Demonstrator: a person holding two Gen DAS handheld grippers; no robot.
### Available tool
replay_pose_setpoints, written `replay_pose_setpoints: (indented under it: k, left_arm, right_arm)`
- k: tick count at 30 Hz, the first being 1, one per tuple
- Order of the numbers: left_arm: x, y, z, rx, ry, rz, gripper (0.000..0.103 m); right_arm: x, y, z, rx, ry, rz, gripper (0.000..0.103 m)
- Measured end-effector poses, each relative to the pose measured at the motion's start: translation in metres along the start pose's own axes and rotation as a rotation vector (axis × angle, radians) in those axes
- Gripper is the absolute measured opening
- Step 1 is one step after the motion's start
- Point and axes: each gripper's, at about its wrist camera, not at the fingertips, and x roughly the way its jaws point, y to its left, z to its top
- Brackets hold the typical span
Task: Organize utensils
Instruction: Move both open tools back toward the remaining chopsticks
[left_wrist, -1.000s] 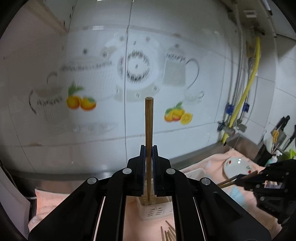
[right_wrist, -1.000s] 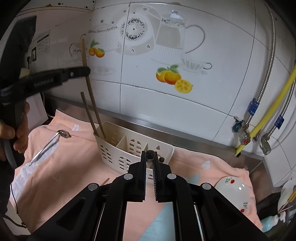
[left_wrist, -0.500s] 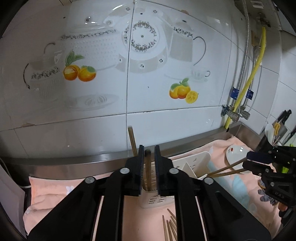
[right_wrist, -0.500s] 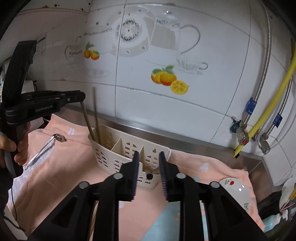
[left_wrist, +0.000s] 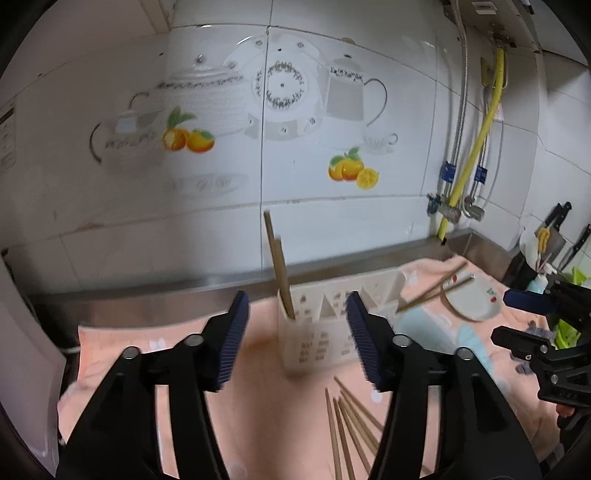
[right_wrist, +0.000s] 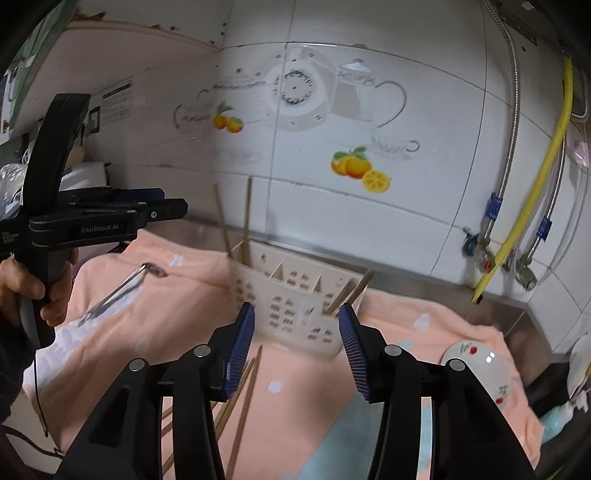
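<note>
A white slotted caddy (left_wrist: 317, 339) (right_wrist: 291, 299) stands on the pink cloth near the wall. Two brown chopsticks (left_wrist: 279, 266) (right_wrist: 245, 218) stand upright in its left end. Another pair (left_wrist: 432, 291) (right_wrist: 351, 291) leans out of its right end. My left gripper (left_wrist: 295, 310) (right_wrist: 173, 203) hovers just short of the caddy, jaws opening, nothing between them. My right gripper (right_wrist: 295, 321) (left_wrist: 502, 315) is likewise opening and holds nothing. Several loose chopsticks (left_wrist: 347, 424) (right_wrist: 240, 406) lie on the cloth in front of the caddy.
A metal spoon (right_wrist: 122, 288) lies on the cloth at the left, near the hand (right_wrist: 22, 288) that holds the left gripper. A small patterned bowl (right_wrist: 476, 365) (left_wrist: 476, 299) sits at the right. Pipes and a yellow hose (right_wrist: 532, 199) run down the tiled wall.
The left gripper lowered its chopstick into the caddy's left end and let go. The right gripper released its pair into the right end. Both jaws have spread and drawn back.
</note>
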Motion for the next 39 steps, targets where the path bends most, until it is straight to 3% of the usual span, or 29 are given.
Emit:
replay_pose_setpoints:
  k: [7, 11, 20, 28, 39]
  left_arm:
    - [-0.013, -0.001, -0.046, 0.007, 0.052, -0.001, 0.066]
    - [-0.014, 0.000, -0.077, -0.008, 0.093, 0.008, 0.076]
    - [-0.011, 0.008, -0.128, -0.040, 0.183, 0.033, 0.080]
    - [-0.007, 0.011, -0.156, -0.049, 0.233, 0.046, 0.080]
    - [-0.001, 0.008, -0.183, -0.063, 0.296, 0.025, 0.080]
  right_arm:
    - [0.001, 0.024, -0.051, 0.010, 0.051, 0.023, 0.046]
    - [0.007, 0.033, -0.080, 0.032, 0.088, 0.033, 0.046]
    - [0.027, 0.047, -0.141, 0.109, 0.195, 0.063, 0.045]
    - [0.048, 0.056, -0.167, 0.135, 0.264, 0.083, 0.035]
    - [0.063, 0.058, -0.176, 0.148, 0.298, 0.090, 0.022]
